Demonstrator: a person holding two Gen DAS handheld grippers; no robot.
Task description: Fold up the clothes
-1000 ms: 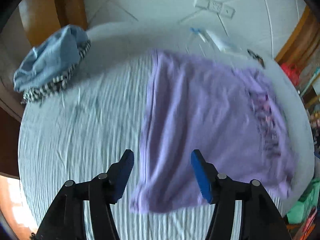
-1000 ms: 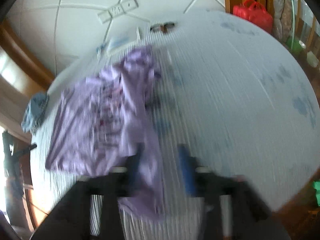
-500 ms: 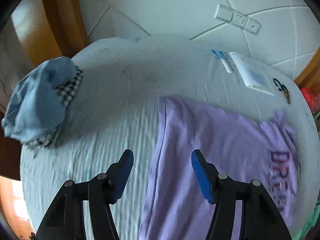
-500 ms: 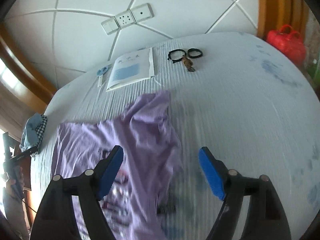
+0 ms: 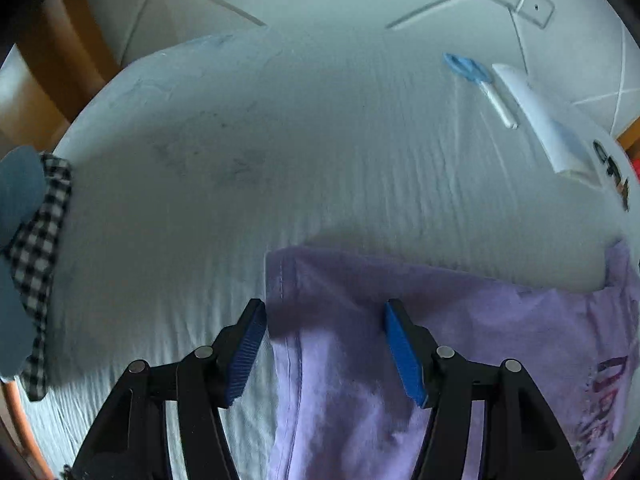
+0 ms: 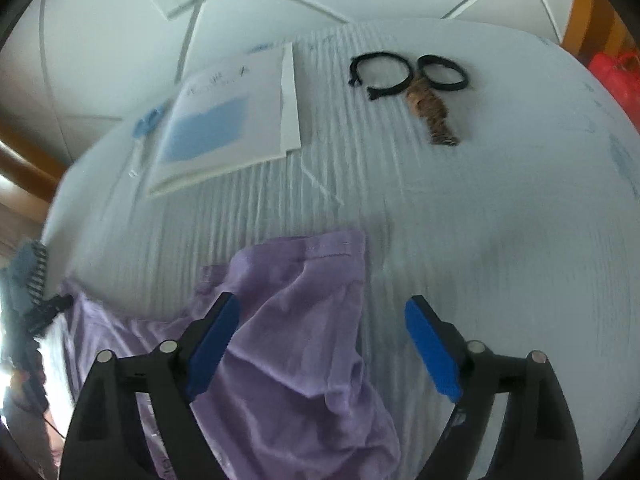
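A lilac T-shirt (image 5: 460,344) with dark print lies on the pale blue ribbed bed sheet (image 5: 320,160). My left gripper (image 5: 326,346) is open and low over the shirt's far left hem corner, which sits between its blue pads. In the right wrist view the shirt's rumpled sleeve (image 6: 304,320) lies between the fingers of my open right gripper (image 6: 322,350). Neither gripper holds cloth.
A blue and checked pile of clothes (image 5: 28,248) sits at the bed's left edge. A white booklet (image 6: 228,120), blue-handled scissors (image 5: 476,80), black hair bands (image 6: 404,72) and a brown clip (image 6: 434,116) lie near the padded headboard (image 6: 120,40). A red bag (image 6: 616,76) stands at far right.
Both grippers have moved forward and down toward the shirt's far edge. The right gripper, shut on the shirt a second ago, has let go and opened. The shirt now lies spread out.
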